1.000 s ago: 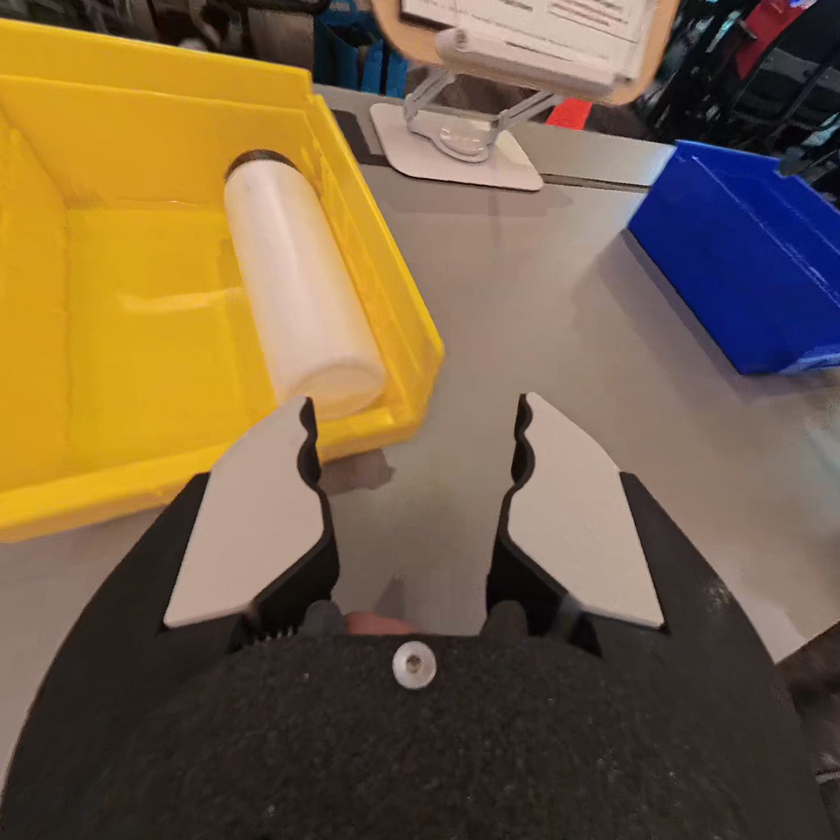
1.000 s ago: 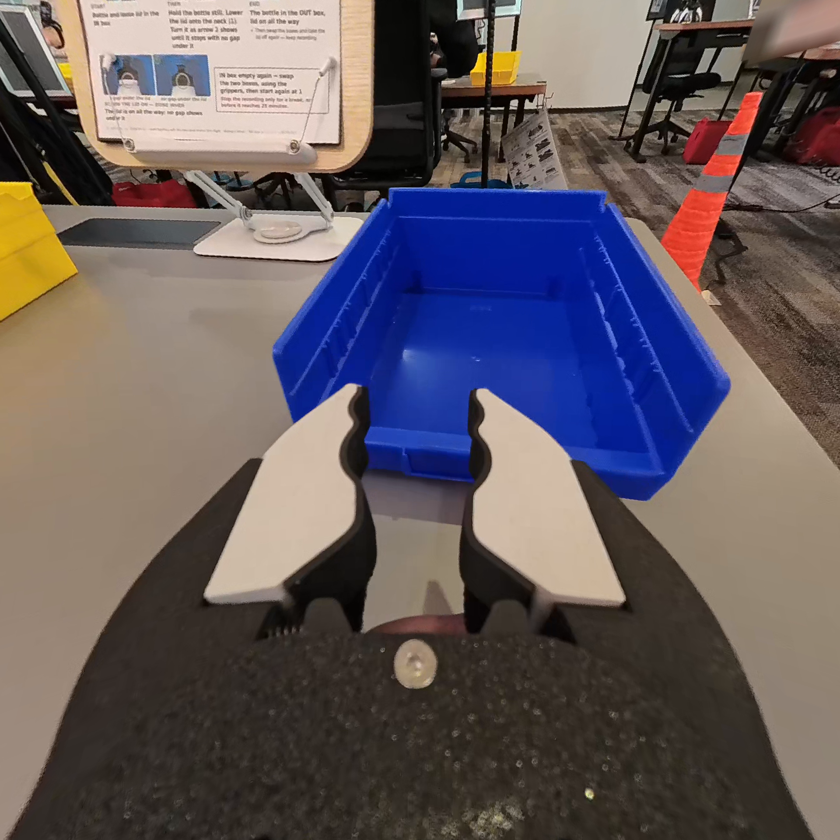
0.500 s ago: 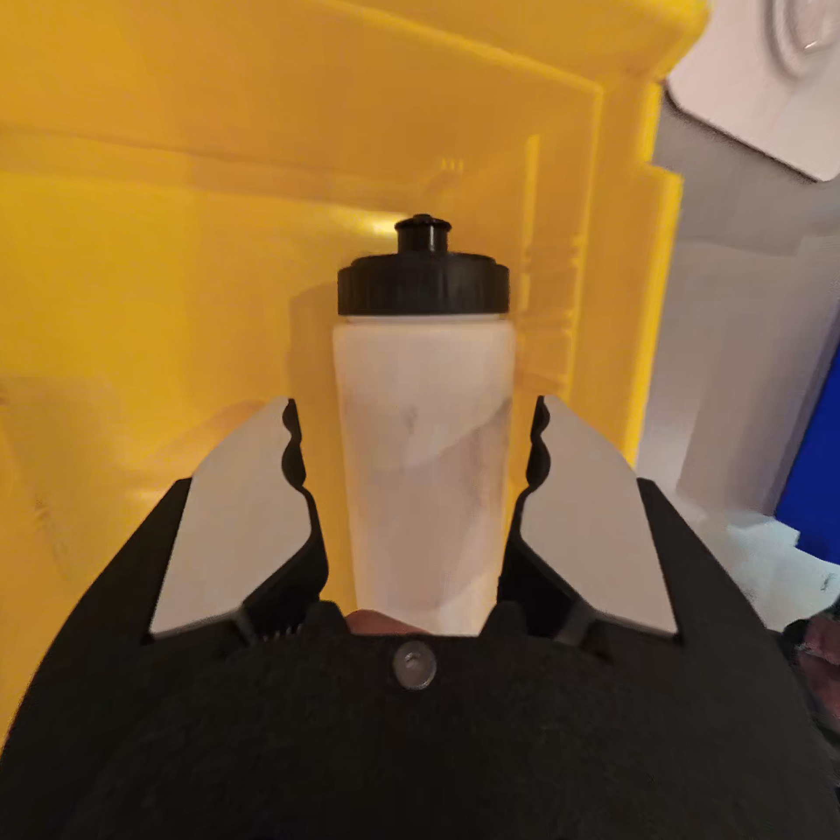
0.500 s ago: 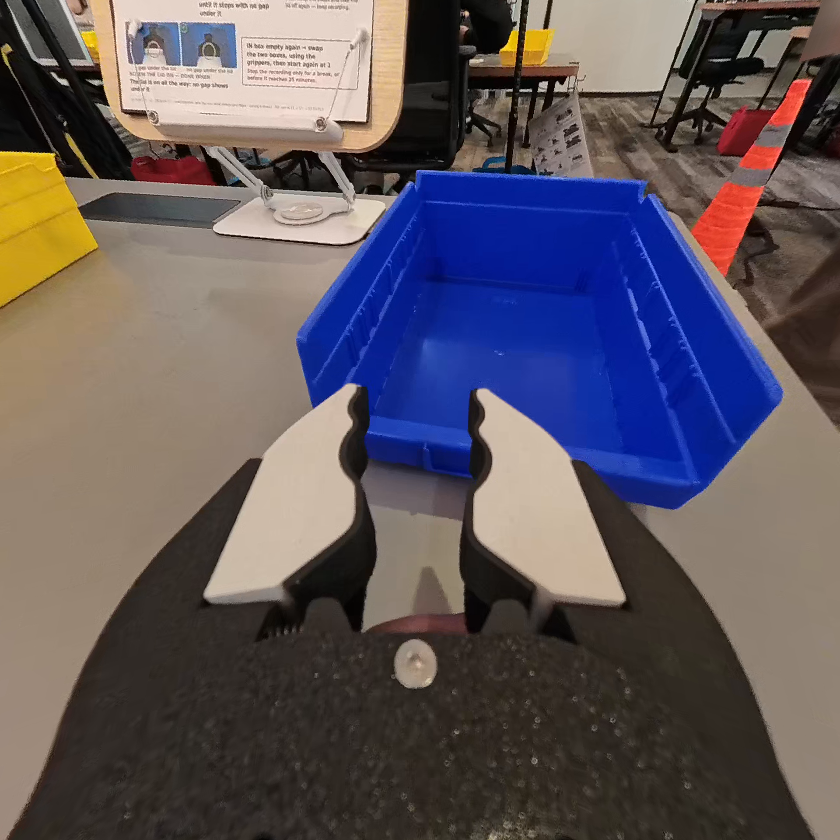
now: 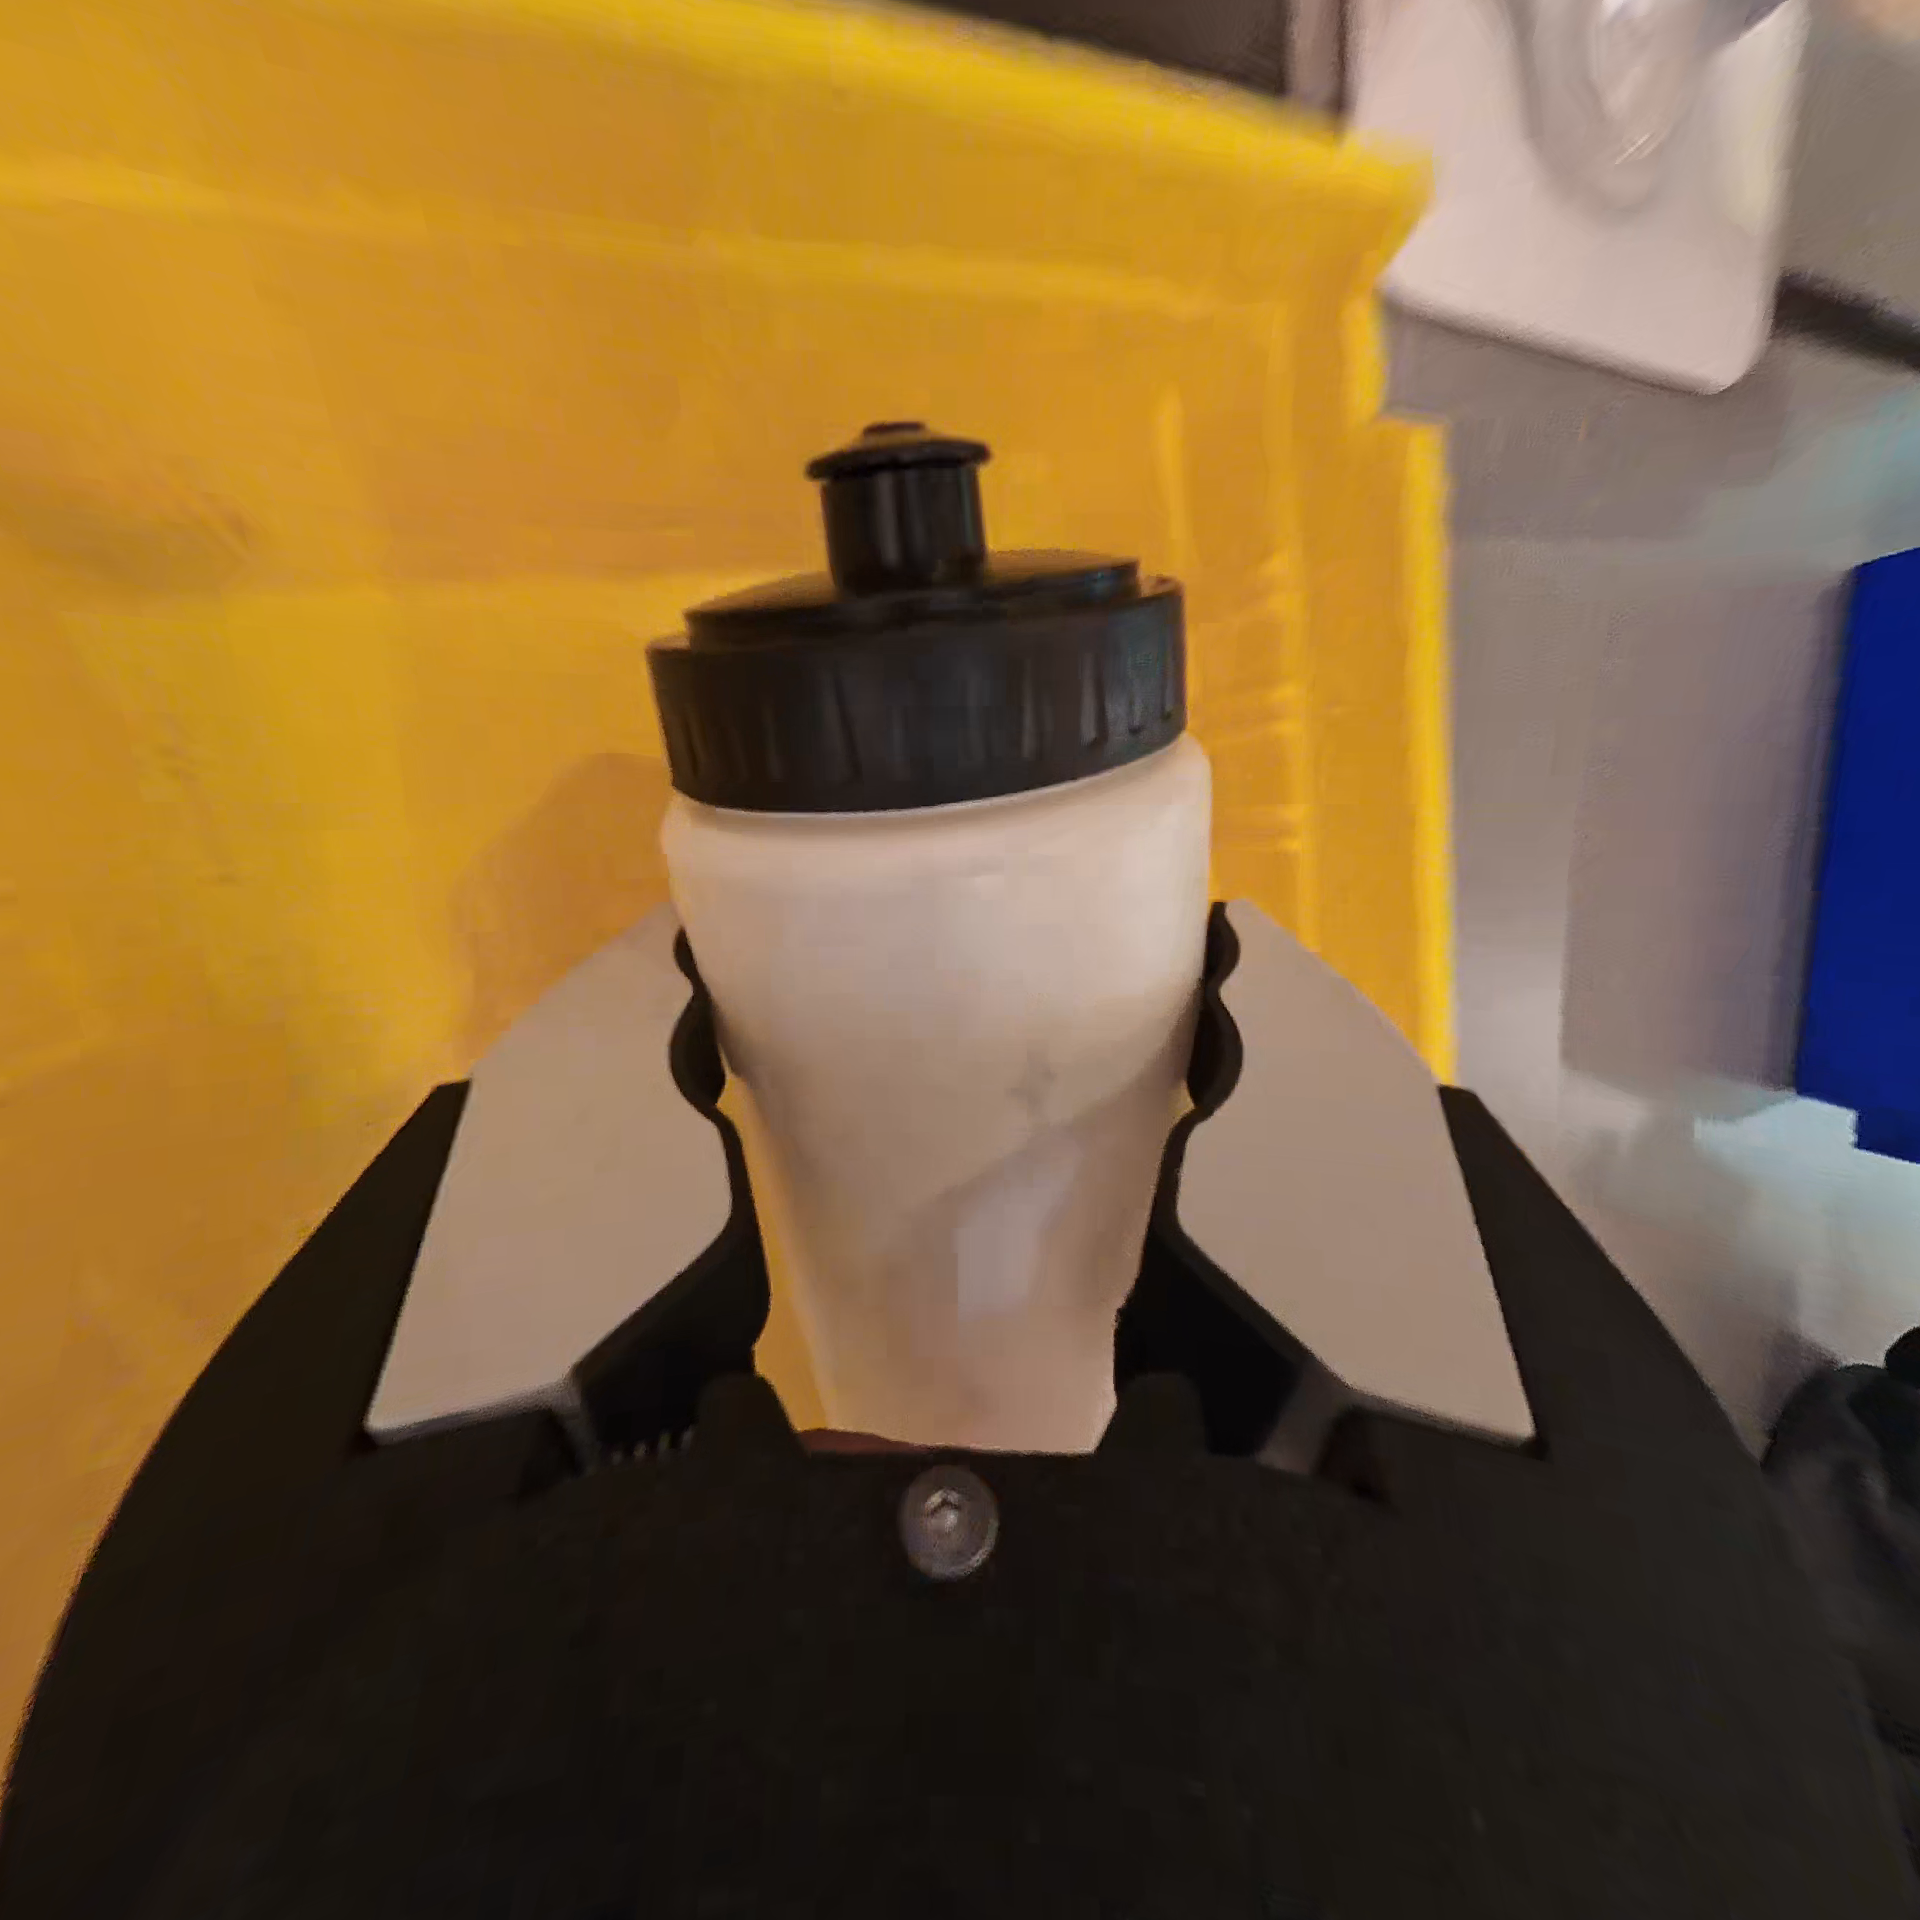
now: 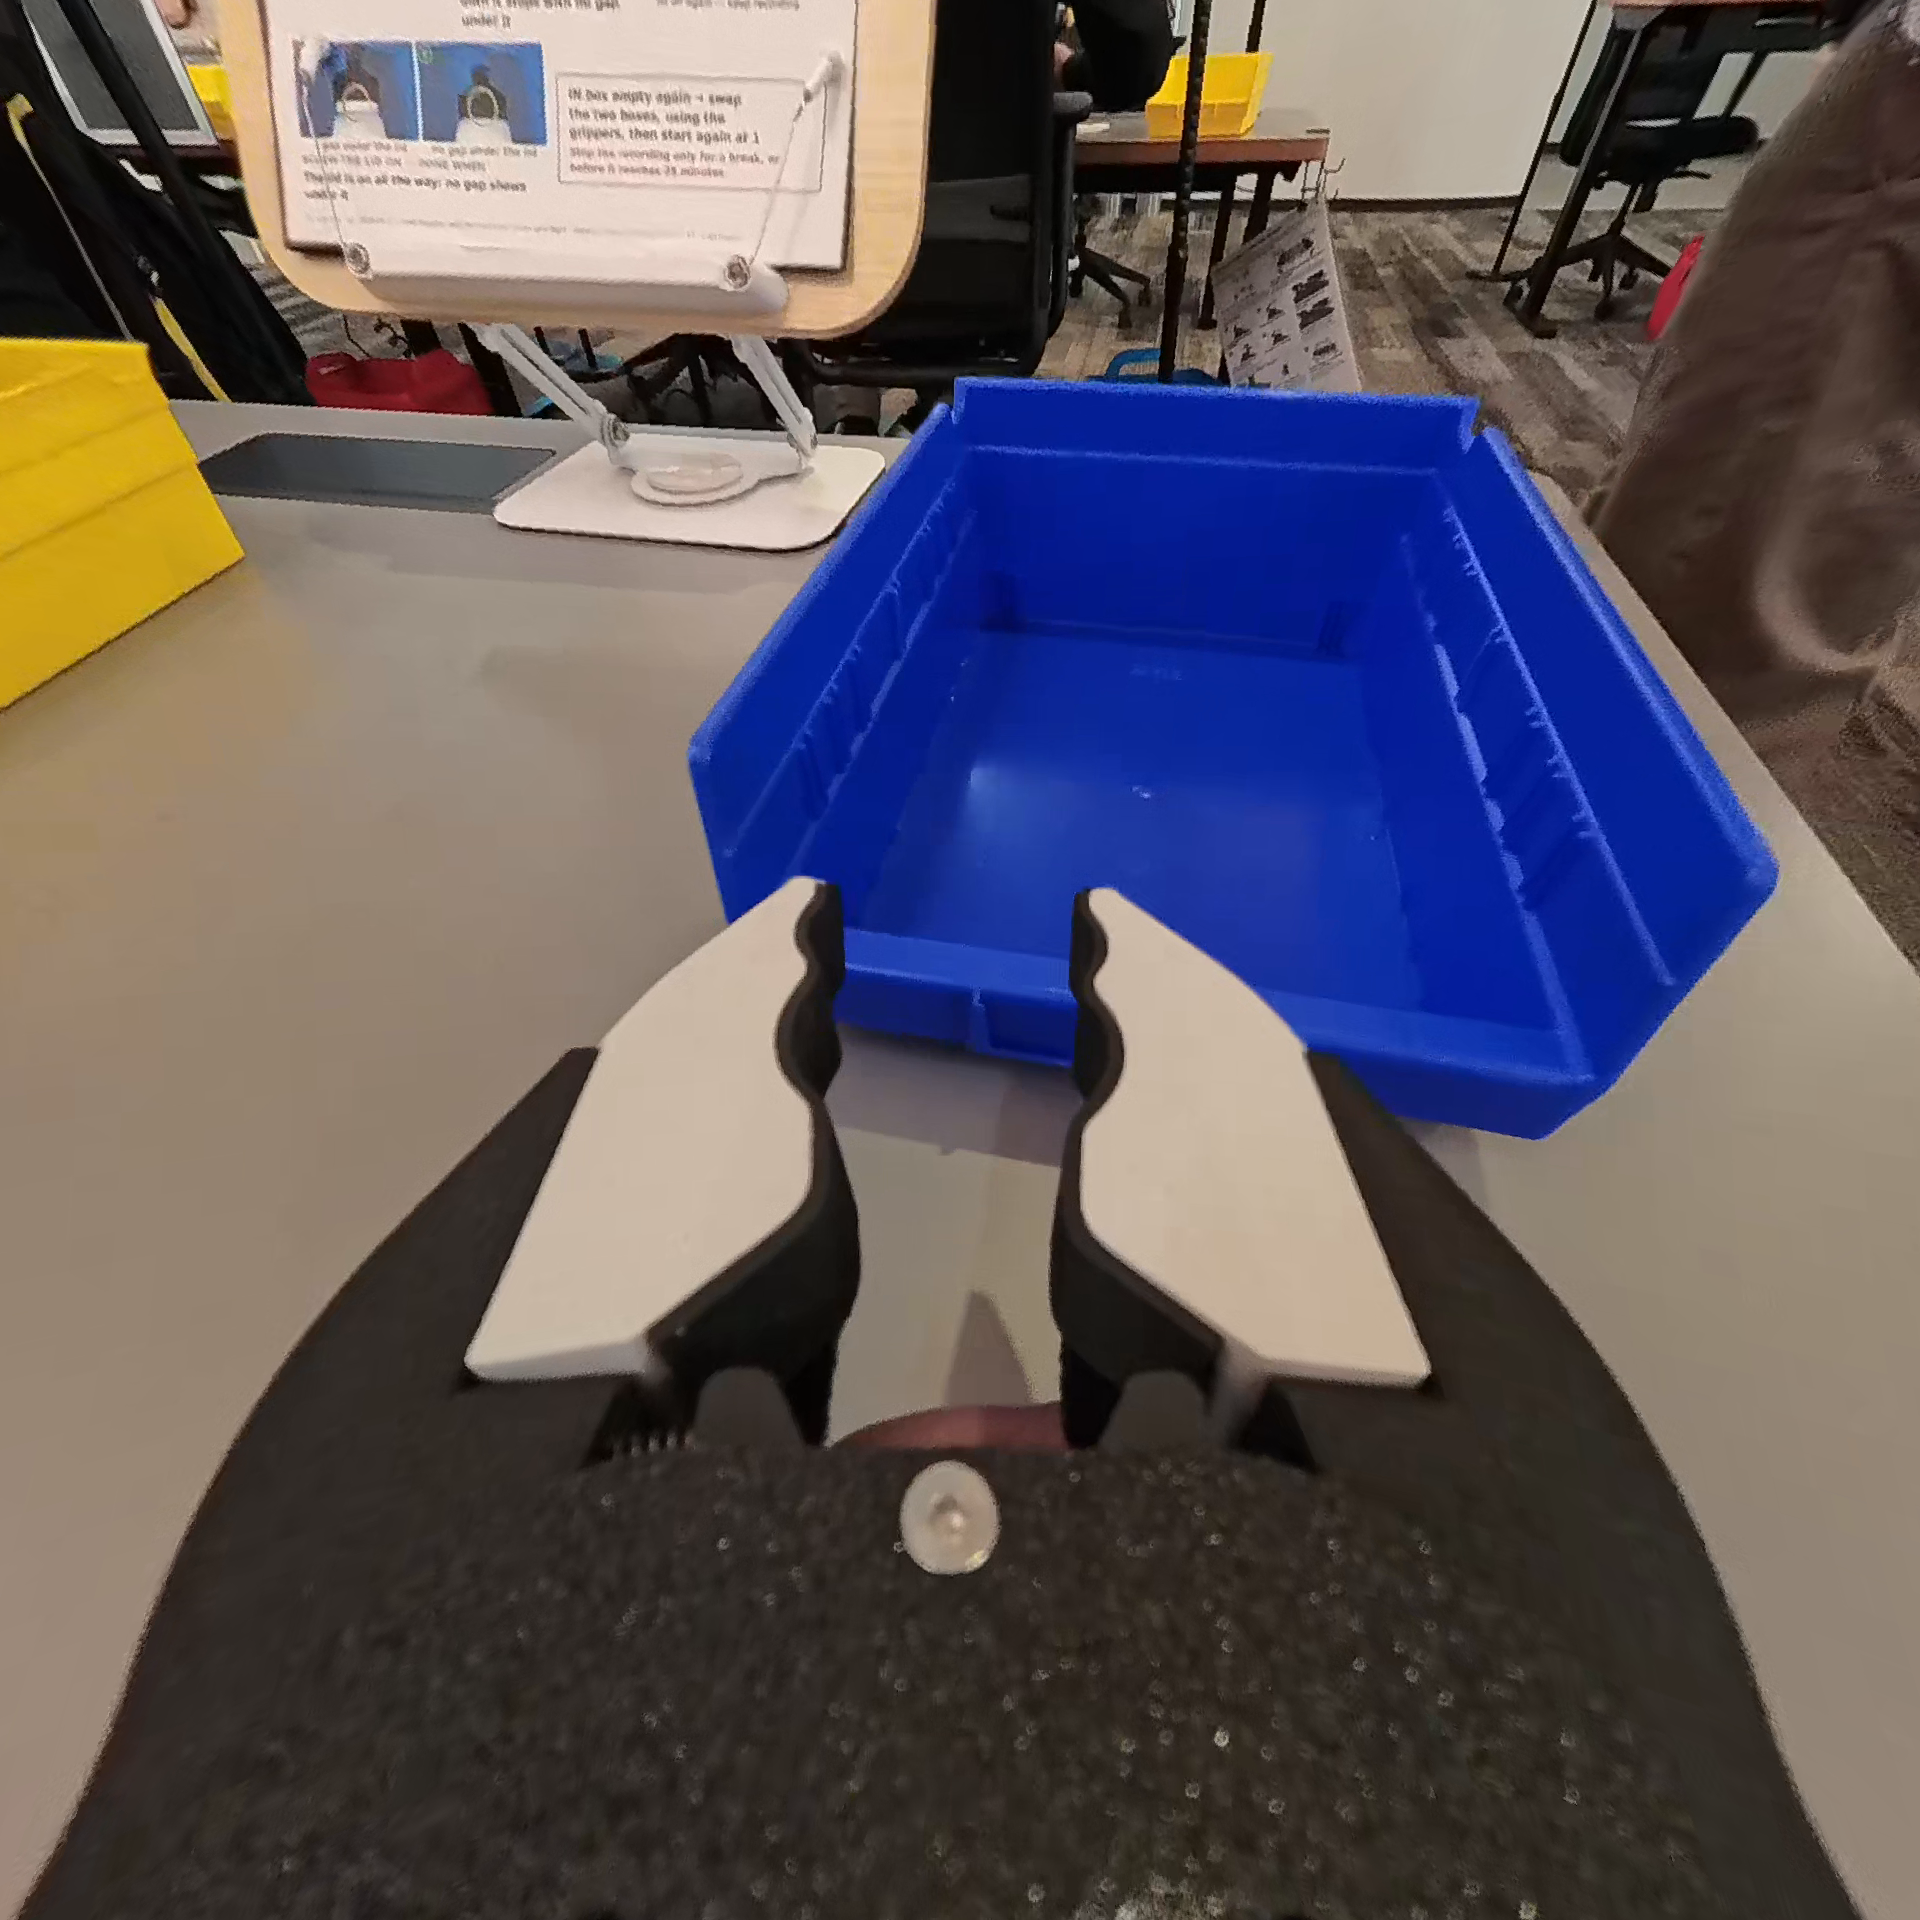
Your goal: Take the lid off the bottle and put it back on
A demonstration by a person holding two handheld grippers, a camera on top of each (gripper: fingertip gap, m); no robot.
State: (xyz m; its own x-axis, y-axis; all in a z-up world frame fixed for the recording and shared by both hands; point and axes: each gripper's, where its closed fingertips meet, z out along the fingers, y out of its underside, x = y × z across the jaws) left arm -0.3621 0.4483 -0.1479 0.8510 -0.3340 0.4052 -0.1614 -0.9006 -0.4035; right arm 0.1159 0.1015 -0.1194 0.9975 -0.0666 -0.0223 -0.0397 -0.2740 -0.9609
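Half the bottle (image 5: 940, 1091) hidden within left claw (image 5: 945, 997), lid (image 5: 920, 696) on.

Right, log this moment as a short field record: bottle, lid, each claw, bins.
bottle: white, clamped between the left claw's fingers, with the yellow bin behind it
lid: black, on the bottle
left claw: shut on the bottle
right claw: open, holding nothing, above the grey table
blue bin: nothing inside it, just ahead of the right claw

Grey table (image 6: 364, 831) bears blue bin (image 6: 1226, 1070), yellow bin (image 6: 94, 520), stand base (image 6: 696, 499).
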